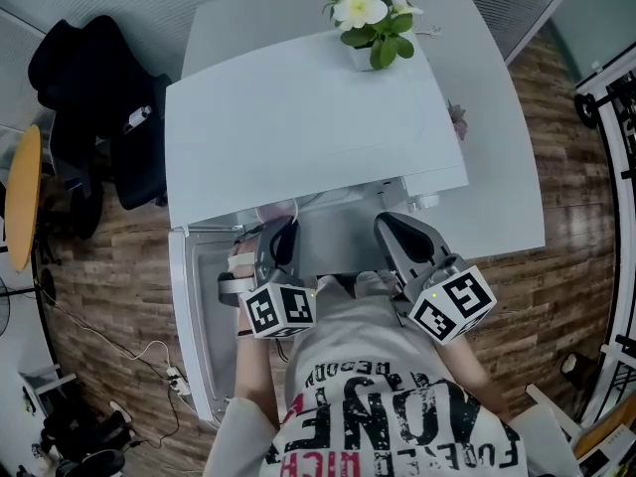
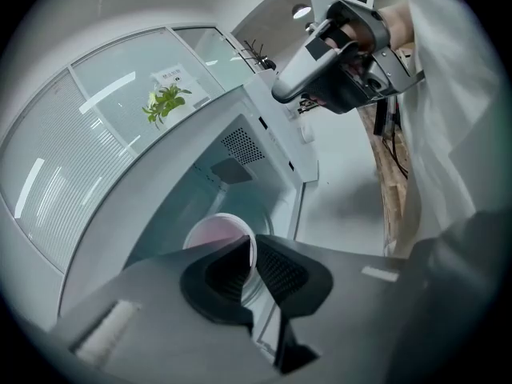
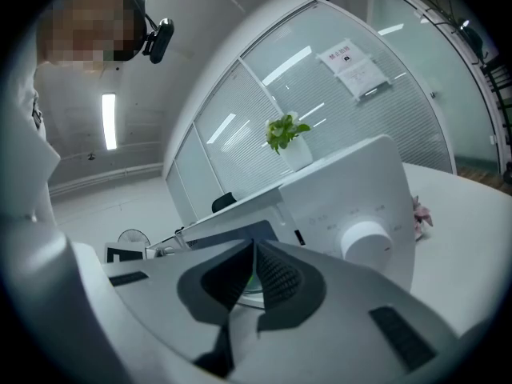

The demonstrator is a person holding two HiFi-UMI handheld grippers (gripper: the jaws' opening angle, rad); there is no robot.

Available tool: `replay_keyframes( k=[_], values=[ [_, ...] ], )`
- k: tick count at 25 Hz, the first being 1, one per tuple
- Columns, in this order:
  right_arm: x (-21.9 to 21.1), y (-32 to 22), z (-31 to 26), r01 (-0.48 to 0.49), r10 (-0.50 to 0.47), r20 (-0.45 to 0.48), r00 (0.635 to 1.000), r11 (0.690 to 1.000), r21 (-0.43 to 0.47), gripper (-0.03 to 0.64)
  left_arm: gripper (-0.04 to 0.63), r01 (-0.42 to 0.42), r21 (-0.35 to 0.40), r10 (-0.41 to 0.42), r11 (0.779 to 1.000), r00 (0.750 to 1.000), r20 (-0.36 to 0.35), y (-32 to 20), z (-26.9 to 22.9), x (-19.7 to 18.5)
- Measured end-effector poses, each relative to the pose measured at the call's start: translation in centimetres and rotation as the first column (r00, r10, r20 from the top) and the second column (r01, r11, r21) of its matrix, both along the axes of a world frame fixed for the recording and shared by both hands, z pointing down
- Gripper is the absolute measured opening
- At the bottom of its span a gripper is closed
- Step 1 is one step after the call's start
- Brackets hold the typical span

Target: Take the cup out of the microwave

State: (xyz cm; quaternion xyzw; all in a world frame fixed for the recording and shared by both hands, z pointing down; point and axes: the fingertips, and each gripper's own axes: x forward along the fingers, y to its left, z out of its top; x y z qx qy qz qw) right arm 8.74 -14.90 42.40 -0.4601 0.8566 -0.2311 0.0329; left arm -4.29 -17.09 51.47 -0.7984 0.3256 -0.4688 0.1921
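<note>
Pinching the rim of the cup (image 2: 213, 235) just inside the open microwave (image 2: 268, 126), the left gripper (image 2: 251, 246) holds it, while the right gripper (image 3: 254, 250) hovers nearby, clenched and empty.

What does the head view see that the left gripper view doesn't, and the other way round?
Only the head view: the black chair and the yellow round board. Only the left gripper view: vent holes inside the microwave, a paper notice on the glass, and the left gripper pinching the cup by its rim. Both: the white microwave, the plant on top and the right gripper.
</note>
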Motion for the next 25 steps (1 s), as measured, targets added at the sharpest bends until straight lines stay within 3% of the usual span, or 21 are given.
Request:
replay_keyframes(
  k=[25],
  values=[
    [2.5, 2.4, -0.1, 0.047, -0.046, -0.011, 0.999, 0.999, 0.017, 0.021, 0.034, 0.095, 0.024, -0.092, 0.995, 0.993, -0.08, 3.1, -1.7, 1.5]
  ],
)
